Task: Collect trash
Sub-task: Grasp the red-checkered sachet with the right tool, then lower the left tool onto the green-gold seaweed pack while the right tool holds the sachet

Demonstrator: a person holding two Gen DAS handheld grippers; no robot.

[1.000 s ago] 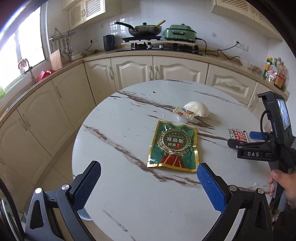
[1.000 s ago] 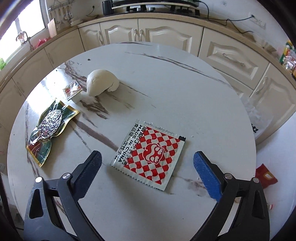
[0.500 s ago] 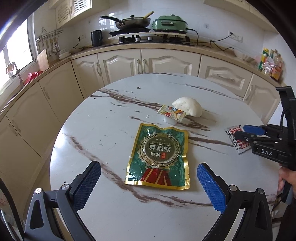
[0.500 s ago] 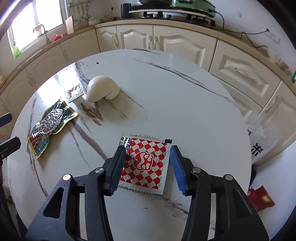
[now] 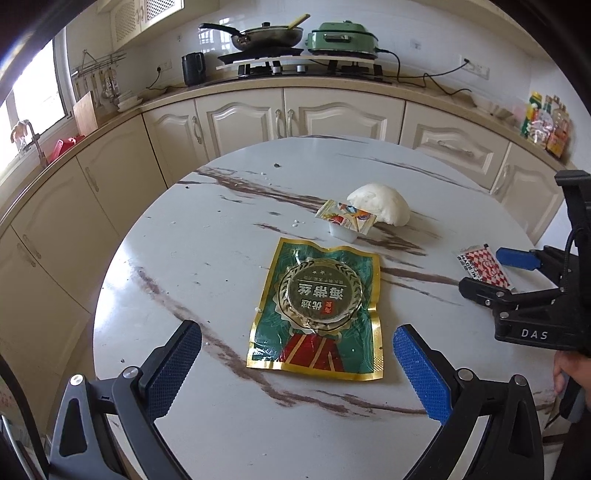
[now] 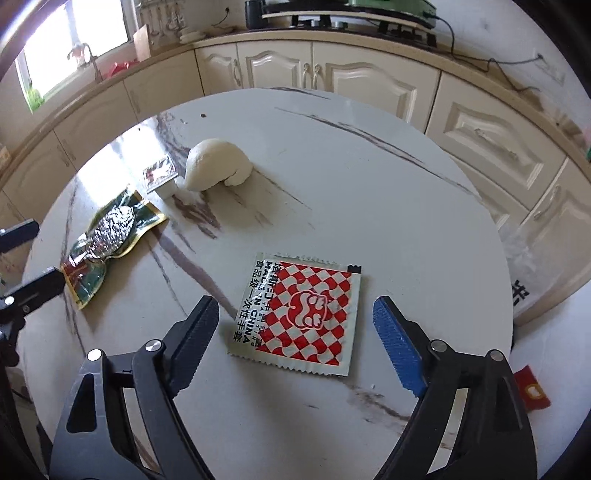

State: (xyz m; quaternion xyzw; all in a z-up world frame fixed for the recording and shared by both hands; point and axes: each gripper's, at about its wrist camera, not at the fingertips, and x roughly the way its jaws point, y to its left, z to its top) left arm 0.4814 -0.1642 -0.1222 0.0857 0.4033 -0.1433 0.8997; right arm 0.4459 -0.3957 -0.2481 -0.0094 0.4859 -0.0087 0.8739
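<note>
A green and gold snack pouch (image 5: pixel 319 306) lies flat on the round marble table (image 5: pixel 221 236), just ahead of my open, empty left gripper (image 5: pixel 297 369). Beyond it stand a small sealed cup (image 5: pixel 345 223) and a crumpled white wad (image 5: pixel 380 203). A red-and-white checkered packet (image 6: pixel 301 308) lies flat between the fingers of my open, empty right gripper (image 6: pixel 303 332). The right gripper (image 5: pixel 498 273) also shows in the left wrist view, over the packet (image 5: pixel 482 266). The pouch (image 6: pixel 107 236), cup (image 6: pixel 162 177) and wad (image 6: pixel 218 166) show in the right wrist view.
Cream cabinets (image 5: pixel 295 114) curve behind the table, with a stove and pan (image 5: pixel 266 35) on the counter. A white bag (image 6: pixel 524 258) stands by the table's right edge. A red wrapper (image 6: pixel 532 387) lies on the floor.
The right gripper narrowed around the checkered packet half a second ago and has opened wide again. The left gripper has shifted, bringing the green pouch more to the centre of its view.
</note>
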